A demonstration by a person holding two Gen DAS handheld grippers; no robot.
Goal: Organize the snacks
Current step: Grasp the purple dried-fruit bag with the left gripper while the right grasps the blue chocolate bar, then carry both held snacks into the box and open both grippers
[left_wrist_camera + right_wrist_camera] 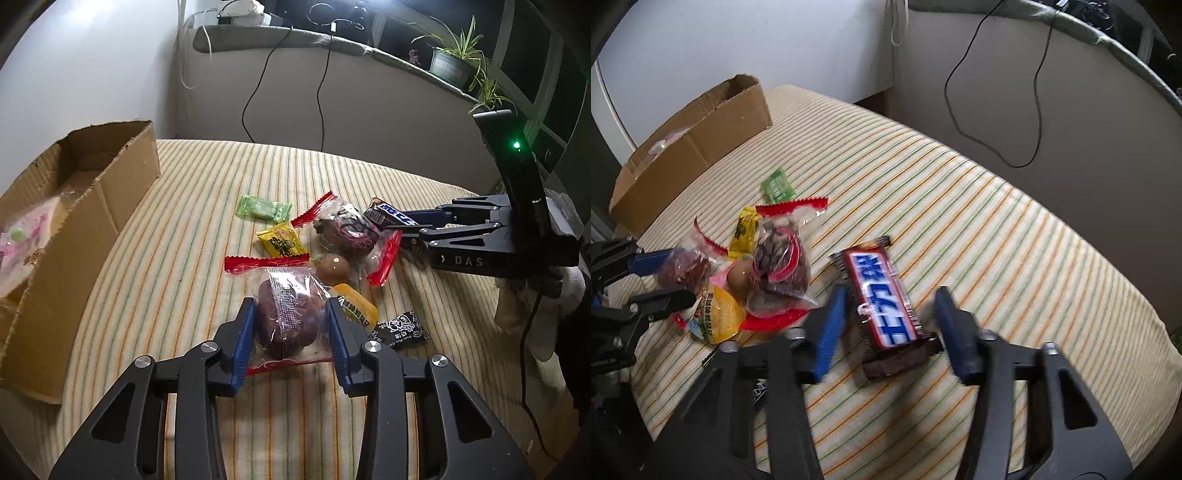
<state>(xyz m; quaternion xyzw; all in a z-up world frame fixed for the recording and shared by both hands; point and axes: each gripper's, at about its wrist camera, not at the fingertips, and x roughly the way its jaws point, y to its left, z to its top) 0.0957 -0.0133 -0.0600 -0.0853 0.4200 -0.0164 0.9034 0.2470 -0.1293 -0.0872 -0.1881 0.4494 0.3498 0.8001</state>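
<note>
Left gripper (290, 328): jaws are standing apart, flanking a clear packet with red ends (284, 314) that holds a dark round snack; the pads are sitting just beside the wrapper, and whether they are touching it cannot be told.
Right gripper (890, 325): jaws are standing apart around a chocolate bar (882, 302) lying on the bed; a gap is showing on each side.
Snack pile: a second red-ended packet (347, 229), a yellow sweet (282, 242), a green sweet (264, 208) and a black sweet (400, 328) are lying close together on the striped bedcover (184, 258).
Cardboard box (107, 192): sitting well apart at the left, already holding pink items.
Step in hand: both grippers are probably lining up to grasp.
Next move: closing gently on crinkly wrappers, then carrying them to the box.
</note>
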